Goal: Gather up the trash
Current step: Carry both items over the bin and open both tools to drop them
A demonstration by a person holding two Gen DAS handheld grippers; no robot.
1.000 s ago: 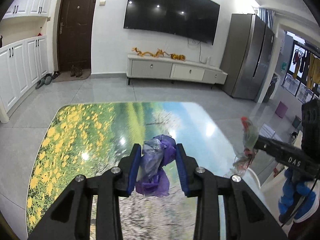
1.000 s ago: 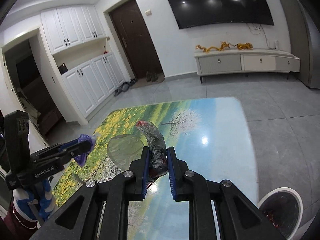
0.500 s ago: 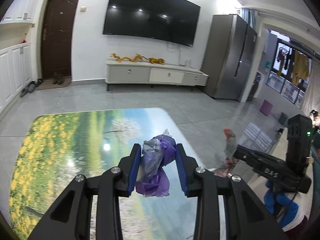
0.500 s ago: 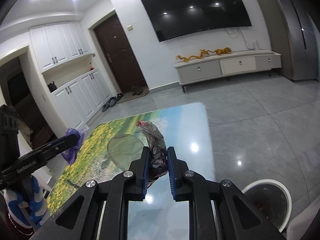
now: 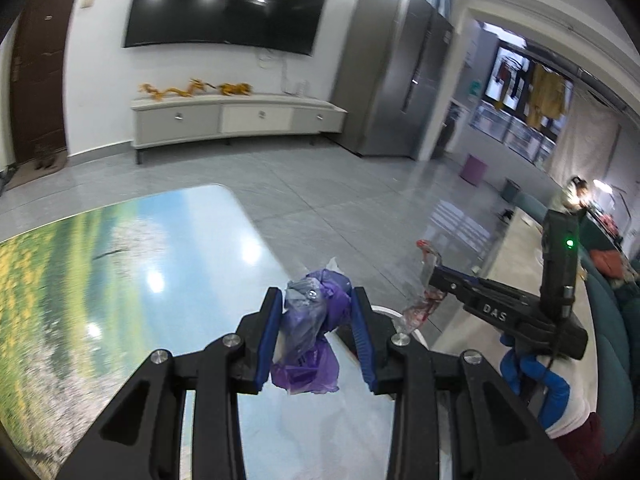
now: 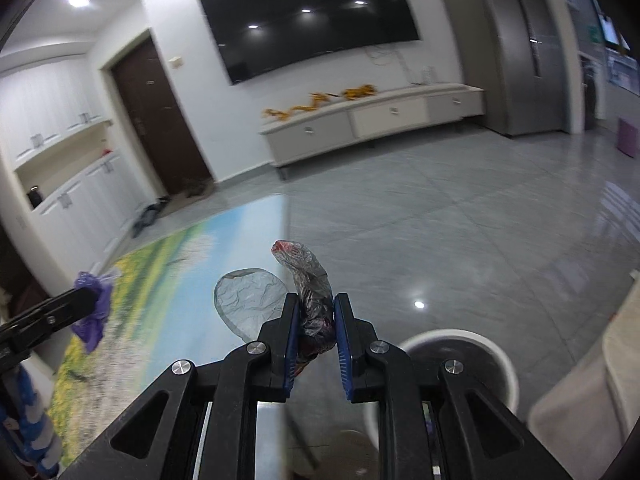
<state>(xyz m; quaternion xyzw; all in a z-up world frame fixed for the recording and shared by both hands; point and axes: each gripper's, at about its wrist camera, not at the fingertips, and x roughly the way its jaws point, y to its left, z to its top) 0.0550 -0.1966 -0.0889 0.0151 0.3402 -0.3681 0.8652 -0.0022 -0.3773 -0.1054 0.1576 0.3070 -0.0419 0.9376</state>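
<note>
The left gripper [image 5: 316,332] pinches a crumpled purple plastic bag [image 5: 310,336] over the glossy landscape-printed table [image 5: 120,280], while the right gripper [image 6: 316,332] clamps a crinkled clear-and-red wrapper [image 6: 312,292], the round white bin [image 6: 472,356] at four o'clock.

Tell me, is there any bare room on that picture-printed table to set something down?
Plenty. The table shows bare from its far rounded corner back toward the flower-printed end. It is crowded only at the near edge, where the left gripper clamps purple plastic trash, the right gripper clamps a clear wrapper, and the white bin stands beside the table.
</note>
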